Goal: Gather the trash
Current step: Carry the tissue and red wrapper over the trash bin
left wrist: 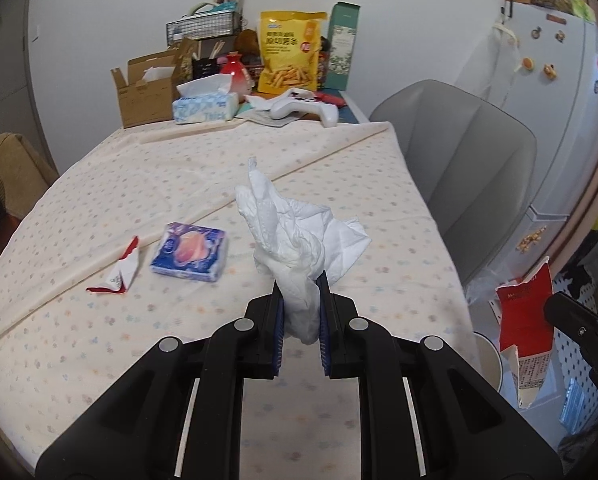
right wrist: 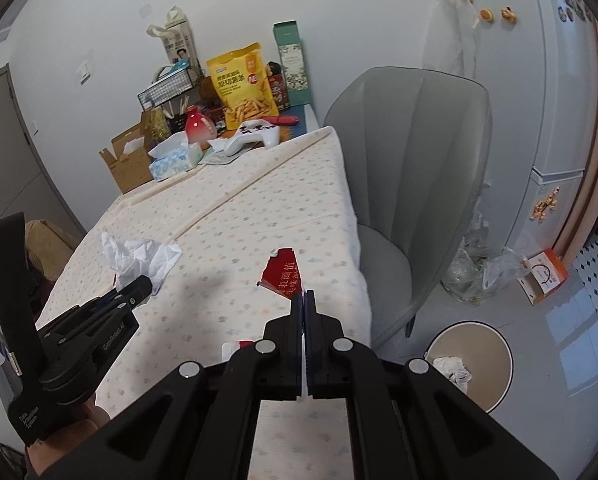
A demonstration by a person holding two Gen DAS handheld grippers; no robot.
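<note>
Torn wrapper piece [left wrist: 117, 272]: a small red and white scrap, it lies flat on the bench at the left, just beside the tissue pack.
Tissue pack [left wrist: 189, 257]: a small blue pocket pack, it lies on the patterned cloth, left of the held tissue.
Bench [left wrist: 99, 184]: it is covered with a pale dotted cloth; at the far end stand a cardboard box [left wrist: 145, 92], a tissue box [left wrist: 205, 105], a yellow snack bag [left wrist: 289, 52] and a white game controller [left wrist: 303, 109].
Left hand-held gripper [left wrist: 302, 286]: it is clenched on a crumpled white tissue [left wrist: 295, 232], and the tissue is lifted above the bench and sticks up from between the pads.
Right hand-held gripper [right wrist: 303, 294]: its jaws are pressed together on a red wrapper [right wrist: 283, 274] with white writing; the wrapper is thin and stands up from the tips, over the right edge of the bench.
Grey chair [right wrist: 411, 168]: it stands close against the right side of the bench.
Trash bin [right wrist: 495, 372]: a round bin on the floor, right of the bench and near the chair; one crumpled white paper [right wrist: 453, 370] already lies inside.
</note>
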